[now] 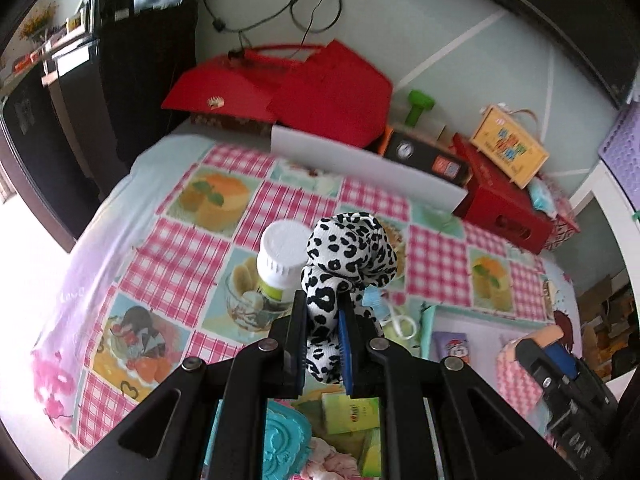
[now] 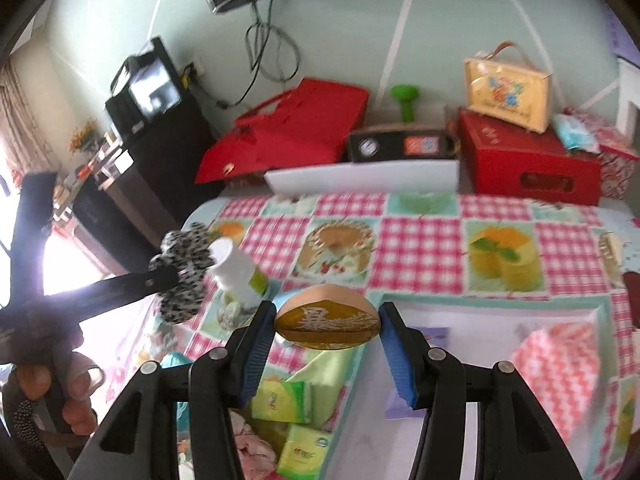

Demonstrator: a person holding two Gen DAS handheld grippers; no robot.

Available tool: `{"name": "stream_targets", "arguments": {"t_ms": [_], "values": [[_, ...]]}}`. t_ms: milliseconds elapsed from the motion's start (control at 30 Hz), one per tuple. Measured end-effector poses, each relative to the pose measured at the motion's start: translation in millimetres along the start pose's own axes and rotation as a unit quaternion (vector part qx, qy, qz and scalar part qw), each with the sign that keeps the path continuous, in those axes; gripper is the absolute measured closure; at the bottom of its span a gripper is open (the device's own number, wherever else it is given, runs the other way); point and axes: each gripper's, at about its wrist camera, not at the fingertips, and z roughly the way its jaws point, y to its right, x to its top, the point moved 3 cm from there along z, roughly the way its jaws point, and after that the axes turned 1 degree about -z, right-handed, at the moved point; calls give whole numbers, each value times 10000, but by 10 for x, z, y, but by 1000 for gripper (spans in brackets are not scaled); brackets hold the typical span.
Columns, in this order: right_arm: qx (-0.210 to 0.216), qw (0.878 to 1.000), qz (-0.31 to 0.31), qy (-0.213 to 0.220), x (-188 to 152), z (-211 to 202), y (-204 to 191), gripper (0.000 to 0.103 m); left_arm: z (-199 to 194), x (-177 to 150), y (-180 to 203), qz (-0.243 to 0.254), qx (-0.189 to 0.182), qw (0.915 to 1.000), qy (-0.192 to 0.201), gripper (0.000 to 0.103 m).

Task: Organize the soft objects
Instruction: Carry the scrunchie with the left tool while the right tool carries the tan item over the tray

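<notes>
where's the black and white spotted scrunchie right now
The spotted scrunchie is pinched in the left tongs, lifted above the checked tablecloth, just right of the white-capped bottle in the left wrist view.

Round gold-faced pad (image 2: 326, 322): large pale Chinese character, likely "暴".
Other boxes and packets: print too blurred to read.

We note a white scrunchie with black leopard spots (image 1: 344, 264), bunched and folded, pinched at its lower part between closed jaws and raised clear above the checked tablecloth, in front of a white-capped bottle. In the right wrist view, a tan oval pad with a gold printed face (image 2: 327, 322) sits crosswise between blue pads, which touch both its ends, off the cloth.
</notes>
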Motion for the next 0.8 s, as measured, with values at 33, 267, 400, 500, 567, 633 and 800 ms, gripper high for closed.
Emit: {"name": "stream_targets", "arguments": {"t_ms": [33, 267, 400, 500, 567, 633, 800], "values": [[-80, 9999, 31, 70, 20, -56, 45, 47, -32, 0, 31, 20, -21, 10000, 53, 89], [-725, 9953, 508, 380, 66, -452, 525, 47, -205, -41, 369, 366, -362, 9984, 220, 89], [-1298, 9862, 939, 419, 9, -686, 905, 47, -165, -122, 649, 676, -535, 9962, 111, 89], [-1723, 9758, 1286, 407, -58, -865, 1197, 47, -133, -211, 879, 946, -635, 9935, 28, 89], [-1972, 9680, 1501, 394, -118, -992, 1385, 47, -110, -275, 1028, 1136, -673, 9912, -29, 89], [-2143, 9607, 1730, 362, -191, -1080, 1563, 47, -80, -362, 1176, 1338, -692, 9885, -105, 89], [-2479, 9478, 2006, 35, -371, -1080, 1839, 47, 41, -599, 1519, 1774, -869, 9795, -394, 89]]}}
